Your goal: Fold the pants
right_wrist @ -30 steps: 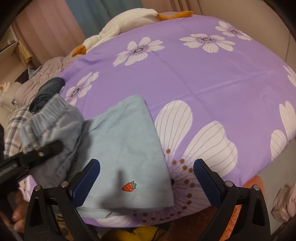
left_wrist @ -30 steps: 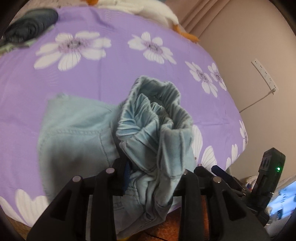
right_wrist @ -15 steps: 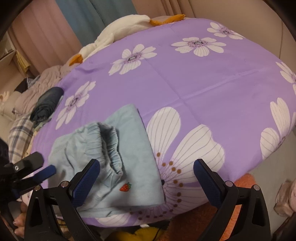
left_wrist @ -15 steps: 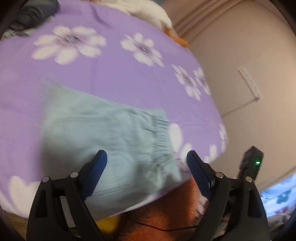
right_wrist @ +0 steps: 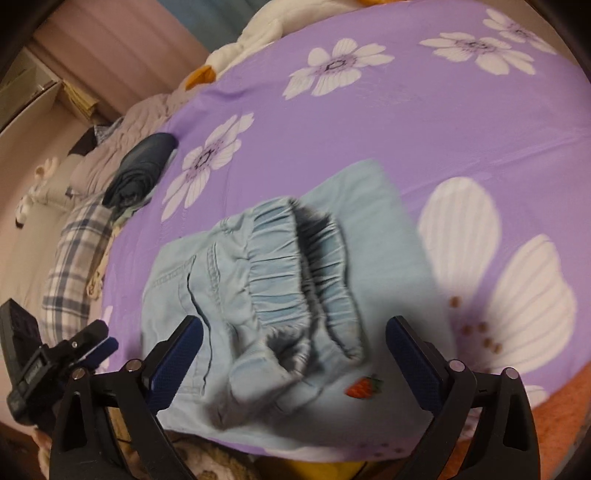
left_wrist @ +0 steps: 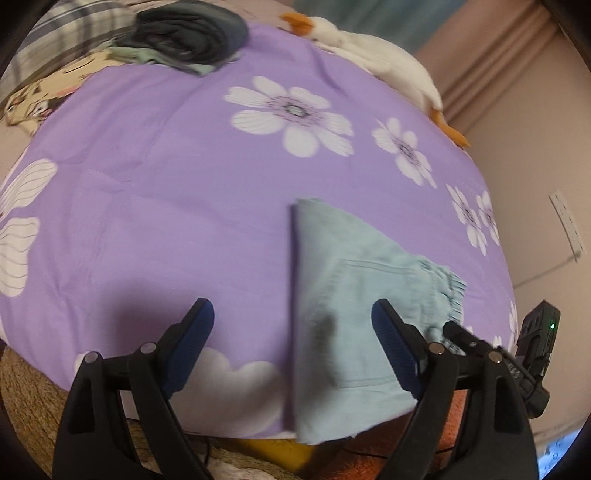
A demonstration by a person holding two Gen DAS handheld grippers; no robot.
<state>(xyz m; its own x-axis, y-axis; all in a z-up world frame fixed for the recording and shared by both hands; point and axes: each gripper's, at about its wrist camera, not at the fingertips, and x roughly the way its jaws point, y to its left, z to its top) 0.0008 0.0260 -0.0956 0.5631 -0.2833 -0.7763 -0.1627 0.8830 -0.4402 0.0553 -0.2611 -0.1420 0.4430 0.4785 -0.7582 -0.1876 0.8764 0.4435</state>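
- The pants [right_wrist: 295, 302], pale blue and folded, lie on the purple sheet [left_wrist: 166, 184] at its near edge, with the gathered waistband [right_wrist: 303, 266] turned back on top.
- A small red strawberry patch [right_wrist: 364, 387] shows on the near corner of the fabric.
- The left gripper [left_wrist: 291, 339] is released, jaws wide and empty; bare sheet and the pants' straight left edge show between its blue pads [left_wrist: 192, 332].
- The right gripper [right_wrist: 293, 360] hangs over the waistband, its jaws closing in; the bunched fabric sits between the pads [right_wrist: 177, 354], which do not yet press on it.
- A rolled dark garment [left_wrist: 192, 35] lies far back beside a plaid cloth [right_wrist: 74, 254].
- A white plush duck [left_wrist: 369, 48] rests along the far edge.
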